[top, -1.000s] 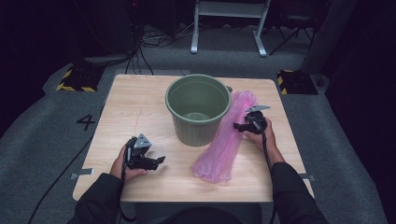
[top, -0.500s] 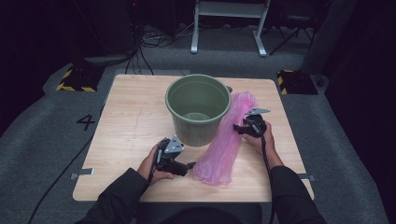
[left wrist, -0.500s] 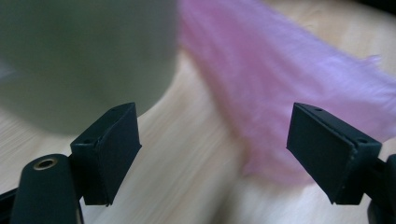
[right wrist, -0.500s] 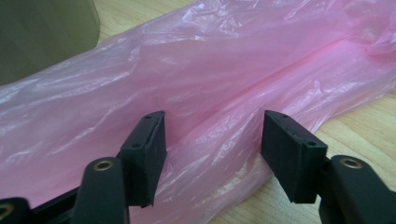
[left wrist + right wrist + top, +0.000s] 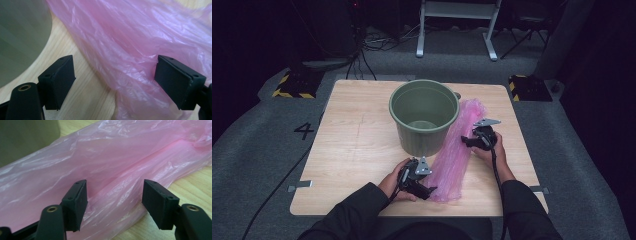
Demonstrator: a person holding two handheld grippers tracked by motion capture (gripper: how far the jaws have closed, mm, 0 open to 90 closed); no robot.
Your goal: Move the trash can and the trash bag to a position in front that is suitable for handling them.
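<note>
Person wears dark long sleeves (image 5: 357,210), both forearms covered to the wrist. Left gripper (image 5: 428,189): black body, grey three-cornered plate on top. Right gripper (image 5: 467,142): same build, black cable trailing along the forearm. Jaws black, flat rectangular pads (image 5: 63,77) with small screw holes; brass-ringed pivot holes at arm bases.

Light wood-grain square table (image 5: 357,145) sits on grey carpeted floor (image 5: 257,165). White "4" marking (image 5: 305,130) on the carpet left of the table, black cable (image 5: 277,187) running across it near there. Two black blocks with yellow-black hazard stripes (image 5: 292,85) (image 5: 528,88) flank the far corners. Behind: white metal frame legs (image 5: 457,25), tangle of dark cables (image 5: 379,42). Surroundings are dark, light falls on the table area.
</note>
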